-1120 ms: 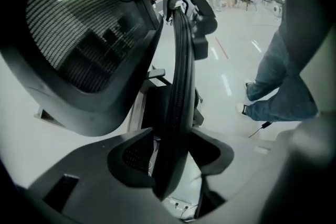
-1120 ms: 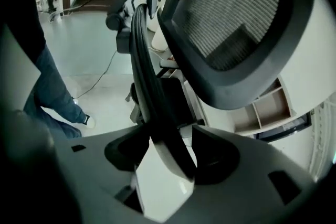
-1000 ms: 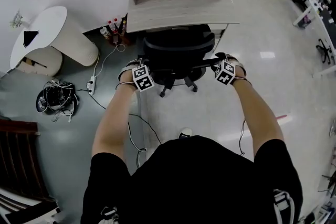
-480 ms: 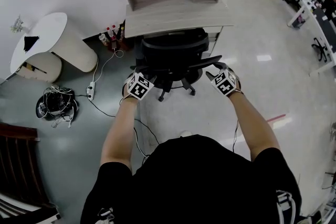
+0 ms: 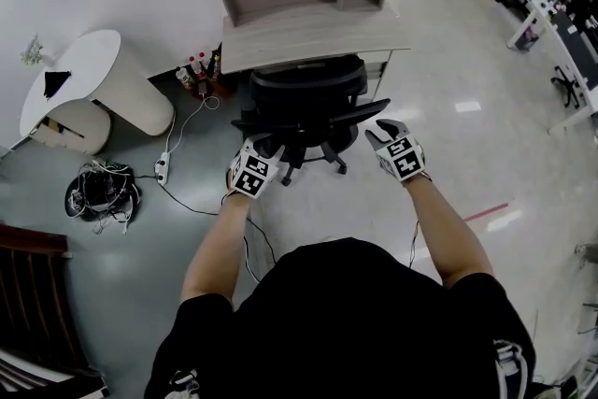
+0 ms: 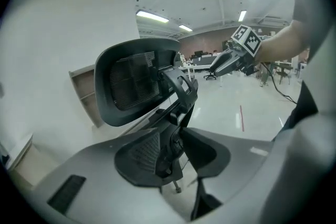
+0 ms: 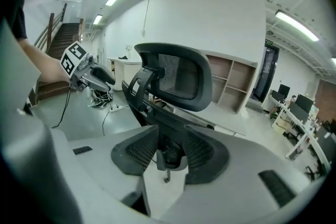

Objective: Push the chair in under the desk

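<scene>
Left gripper (image 5: pixel 269 148) and right gripper (image 5: pixel 381 132) released chair (image 5: pixel 308 89), empty fingers (image 7: pixel 207 155) closing.

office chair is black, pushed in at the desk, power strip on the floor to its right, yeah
No: the head view shows the power strip on the floor to the left of the black office chair, which is pushed in at the desk.

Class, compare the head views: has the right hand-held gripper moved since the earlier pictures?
Yes. The right hand-held gripper has pulled back from the desk toward the person, leaving the chair's armrest. Its jaws have just been closing, with nothing between them.
</scene>
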The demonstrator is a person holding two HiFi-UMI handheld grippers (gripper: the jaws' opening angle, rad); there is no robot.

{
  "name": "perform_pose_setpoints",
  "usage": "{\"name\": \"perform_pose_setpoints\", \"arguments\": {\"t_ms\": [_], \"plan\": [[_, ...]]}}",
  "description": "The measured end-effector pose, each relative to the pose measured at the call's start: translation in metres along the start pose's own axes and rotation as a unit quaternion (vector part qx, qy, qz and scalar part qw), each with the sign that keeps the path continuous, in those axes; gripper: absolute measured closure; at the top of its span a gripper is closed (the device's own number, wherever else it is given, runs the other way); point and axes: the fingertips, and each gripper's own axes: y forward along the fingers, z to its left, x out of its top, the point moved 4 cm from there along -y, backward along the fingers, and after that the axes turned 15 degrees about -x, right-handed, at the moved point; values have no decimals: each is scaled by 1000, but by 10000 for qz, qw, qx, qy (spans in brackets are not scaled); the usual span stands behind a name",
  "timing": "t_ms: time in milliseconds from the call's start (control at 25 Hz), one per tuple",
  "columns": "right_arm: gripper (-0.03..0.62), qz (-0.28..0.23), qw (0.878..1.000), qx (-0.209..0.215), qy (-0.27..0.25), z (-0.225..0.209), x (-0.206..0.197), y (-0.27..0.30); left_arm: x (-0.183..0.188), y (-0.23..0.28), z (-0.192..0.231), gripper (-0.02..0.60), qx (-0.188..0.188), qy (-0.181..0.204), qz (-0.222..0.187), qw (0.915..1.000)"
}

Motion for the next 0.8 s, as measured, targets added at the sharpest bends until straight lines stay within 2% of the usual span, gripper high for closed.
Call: {"name": "perform_pose_setpoints", "arguments": {"t_ms": [160, 400, 560, 800], "plan": [[477, -79, 9994, -101, 337, 0, 0, -11, 8, -10, -12, 457, -64, -35, -120, 9999], [528, -24, 9967, -93, 812, 1, -12, -21, -3, -8, -31, 491, -160, -29, -207, 9997], [563, 12, 9948, -97, 1019, 1, -18, -25, -10, -10, -37, 500, -179, -203, -246, 9993], [583, -38, 9933, -75, 1154, -2, -18, -29, -13, -17, -34, 515, -31, -600, -571, 9966]]}}
